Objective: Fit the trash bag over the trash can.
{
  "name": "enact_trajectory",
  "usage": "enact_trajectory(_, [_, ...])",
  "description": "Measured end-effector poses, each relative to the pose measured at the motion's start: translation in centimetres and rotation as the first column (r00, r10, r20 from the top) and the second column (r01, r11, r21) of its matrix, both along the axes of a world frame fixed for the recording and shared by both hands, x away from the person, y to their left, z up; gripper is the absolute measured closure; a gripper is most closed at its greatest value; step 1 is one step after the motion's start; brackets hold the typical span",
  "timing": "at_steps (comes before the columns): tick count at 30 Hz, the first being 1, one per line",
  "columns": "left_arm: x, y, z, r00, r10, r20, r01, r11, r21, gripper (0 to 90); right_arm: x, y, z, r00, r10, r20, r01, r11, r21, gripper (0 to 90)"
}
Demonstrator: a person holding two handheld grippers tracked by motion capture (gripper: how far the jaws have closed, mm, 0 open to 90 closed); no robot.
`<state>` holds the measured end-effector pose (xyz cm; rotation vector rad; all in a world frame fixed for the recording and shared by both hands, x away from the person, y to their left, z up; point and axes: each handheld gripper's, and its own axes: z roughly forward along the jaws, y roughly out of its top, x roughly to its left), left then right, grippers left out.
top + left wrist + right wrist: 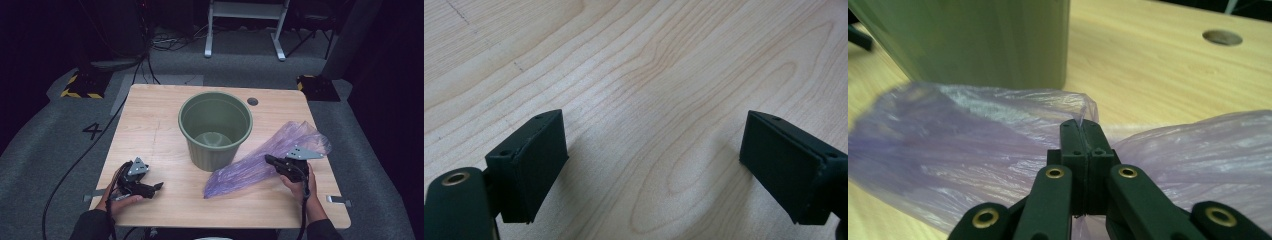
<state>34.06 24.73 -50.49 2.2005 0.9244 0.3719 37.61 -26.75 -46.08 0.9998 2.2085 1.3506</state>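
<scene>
Closest to you, your two hands sit at the near edge of the bench, one gripper in each. Your right gripper is clenched on a fold of the purple plastic bag, jaws pressed flat together with the film pinched between them. Your left gripper is released, jaws standing wide over bare wood with nothing between them. One bag, one green bucket, two grippers. That bag lies just beside the bucket on its right, its long axis running diagonally from the near middle of the bench up toward the far right edge. From your grasp near its middle, the bucket's open mouth lies to the left and farther from you, so I judge the bag must travel up and leftward over the rim. Your right hand is far nearer to the bag; your left rests well apart from both bag and bucket, on the near left
</scene>
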Motion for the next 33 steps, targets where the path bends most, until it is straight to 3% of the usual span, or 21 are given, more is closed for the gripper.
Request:
enact_trajectory(9, [0.1,0.0,0.0,0.9999,-0.009,-0.004,0.009,1.0,0.0,10.7,-0.3,-0.4,1.6,0.9988,-0.009,0.048,0.008,1.0,0.027,90.0])
enact_trajectory(15, [0.1,-0.1,0.0,0.9999,-0.01,-0.001,0.01,0.9999,0.002,10.3,-0.3,-0.5,2.5,0.9969,-0.01,0.078,0.008,1.0,0.02,90.0])
enact_trajectory(24, [0.1,-0.2,0.0,1.0,-0.01,0.001,0.01,0.9999,0.007,10.1,-1.8,-1.9,5.6,0.9859,-0.007,0.167,-0.004,0.998,0.067,90.0])
enact_trajectory(33, [0.2,-0.6,0.0,0.9998,-0.019,-0.002,0.019,0.9998,0.006,10.1,-1.8,-0.9,7.1,0.9803,0.029,0.195,-0.042,0.997,0.065,90.0])
